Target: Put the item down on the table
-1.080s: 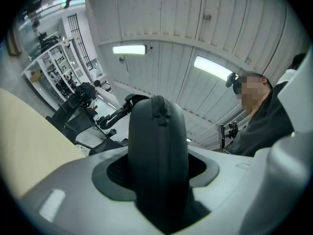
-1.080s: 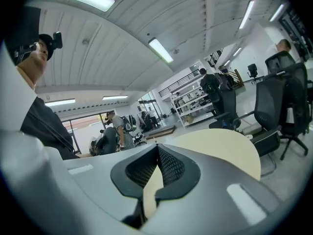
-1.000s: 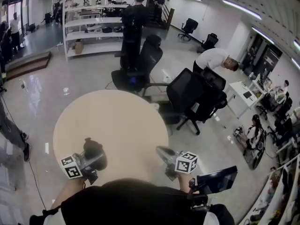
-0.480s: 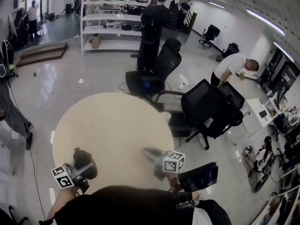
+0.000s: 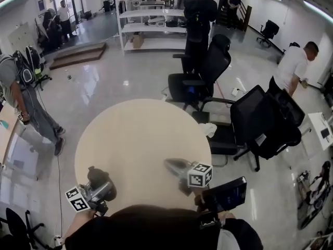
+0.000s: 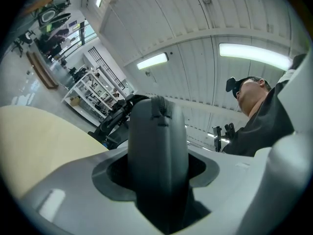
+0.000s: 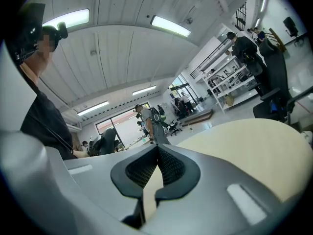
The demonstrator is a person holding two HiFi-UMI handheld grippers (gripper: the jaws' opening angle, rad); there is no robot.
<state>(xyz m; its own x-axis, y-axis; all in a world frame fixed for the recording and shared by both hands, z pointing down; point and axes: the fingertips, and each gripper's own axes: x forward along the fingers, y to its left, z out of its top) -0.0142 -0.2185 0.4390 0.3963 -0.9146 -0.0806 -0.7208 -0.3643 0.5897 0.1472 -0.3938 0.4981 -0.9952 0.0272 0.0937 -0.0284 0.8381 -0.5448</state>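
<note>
A round beige table (image 5: pixel 140 134) fills the middle of the head view. At its near left edge my left gripper (image 5: pixel 99 184) is shut on a dark grey rounded item (image 5: pixel 98 175). In the left gripper view the item (image 6: pixel 159 131) stands upright between the jaws, with a zipper-like seam along its top. It appears to hover just above the tabletop. Over the table's near right part my right gripper (image 5: pixel 173 165) is shut, and its ribbed pads (image 7: pixel 168 165) meet at the tip with nothing between them.
Two black office chairs (image 5: pixel 205 72) (image 5: pixel 263 121) stand by the table's far right side. One person stands at the left (image 5: pixel 23 95), another behind the nearer chair (image 5: pixel 200 14). White shelves (image 5: pixel 151 20) line the back. A dark phone-like device (image 5: pixel 229 194) sits by my right hand.
The head view has swung, so the table sits more to the right in it. Both grippers stay near the table's near edge, and the left one still grips the dark item.
</note>
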